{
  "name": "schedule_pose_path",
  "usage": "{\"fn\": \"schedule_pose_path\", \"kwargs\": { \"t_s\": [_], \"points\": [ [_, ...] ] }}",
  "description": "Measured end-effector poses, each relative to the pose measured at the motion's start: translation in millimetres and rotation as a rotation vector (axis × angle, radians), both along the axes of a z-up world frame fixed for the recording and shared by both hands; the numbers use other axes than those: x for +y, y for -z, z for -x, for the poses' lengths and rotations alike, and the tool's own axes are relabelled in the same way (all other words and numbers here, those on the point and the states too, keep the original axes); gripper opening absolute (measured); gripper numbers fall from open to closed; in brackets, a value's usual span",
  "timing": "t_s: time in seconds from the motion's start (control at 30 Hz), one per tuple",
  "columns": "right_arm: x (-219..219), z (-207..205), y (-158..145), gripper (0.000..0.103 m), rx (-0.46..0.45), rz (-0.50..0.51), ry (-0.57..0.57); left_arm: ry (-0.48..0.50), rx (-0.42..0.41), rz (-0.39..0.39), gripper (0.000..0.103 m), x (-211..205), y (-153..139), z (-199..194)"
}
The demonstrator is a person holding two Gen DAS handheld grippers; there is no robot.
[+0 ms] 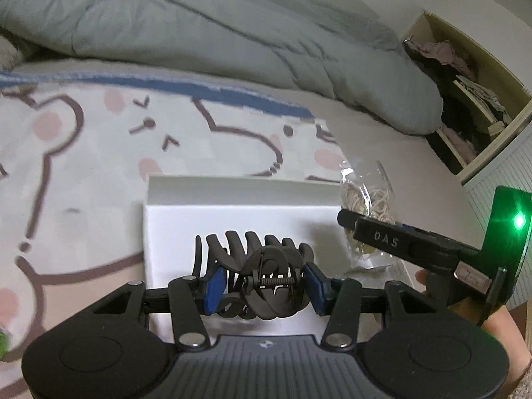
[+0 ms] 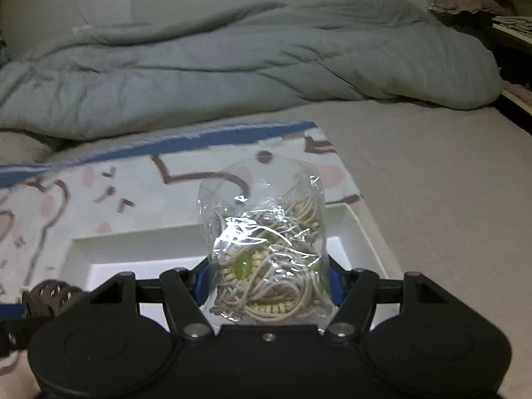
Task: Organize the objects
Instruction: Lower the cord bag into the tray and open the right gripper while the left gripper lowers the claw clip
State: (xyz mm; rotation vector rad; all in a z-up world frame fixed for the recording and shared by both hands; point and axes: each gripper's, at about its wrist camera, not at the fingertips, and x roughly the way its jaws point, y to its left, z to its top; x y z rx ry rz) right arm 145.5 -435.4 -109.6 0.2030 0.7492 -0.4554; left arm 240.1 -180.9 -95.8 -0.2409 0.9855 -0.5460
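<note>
Left side: the left gripper (image 1: 264,287) is clenched on a black claw hair clip (image 1: 262,266), its blue pads pressing the clip's hinge from both sides; the clip hangs above the white box (image 1: 173,232), clear of the floor of it as far as the left wrist view shows, so it counts as carried, not yet placed.

Centre: the white box sits open on a cartoon-print blanket (image 1: 83,153) spread over the bed; the visible interior of the box shows no item lying in it, though the grippers hide part of the floor.

Right side: the right gripper (image 2: 269,282) is closed on a clear plastic bag of cords and beads (image 2: 266,249), held upright between the blue pads over the near right part of the box; the bag is raised, not resting.

Assessment: both items are picked up and brought over the box; neither is deposited. Remaining work, as judged from this moment: lower each item into the box and release it. A grey quilt (image 1: 232,33) lies bunched beyond the blanket; whether other loose items await sorting cannot be told.
</note>
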Motion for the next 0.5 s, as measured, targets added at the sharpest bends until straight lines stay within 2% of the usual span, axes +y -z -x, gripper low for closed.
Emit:
{"fn": "schedule_pose_path", "kwargs": {
  "t_s": [0.1, 0.13, 0.17, 0.5],
  "points": [
    [-9, -1, 7, 0.071, 0.020, 0.018, 0.028, -0.005, 0.030, 0.011, 0.051, -6, 12, -4],
    [-13, -1, 9, 0.084, 0.026, 0.011, 0.044, -0.007, 0.036, 0.009, 0.051, -6, 15, -4],
    [-16, -1, 11, 0.092, 0.030, -0.001, 0.064, -0.011, 0.042, 0.004, 0.051, -6, 18, -5],
    [-30, 18, 7, 0.090, -0.009, -0.075, 0.104, -0.059, 0.129, 0.019, 0.051, -11, 39, -5]
  ]
}}
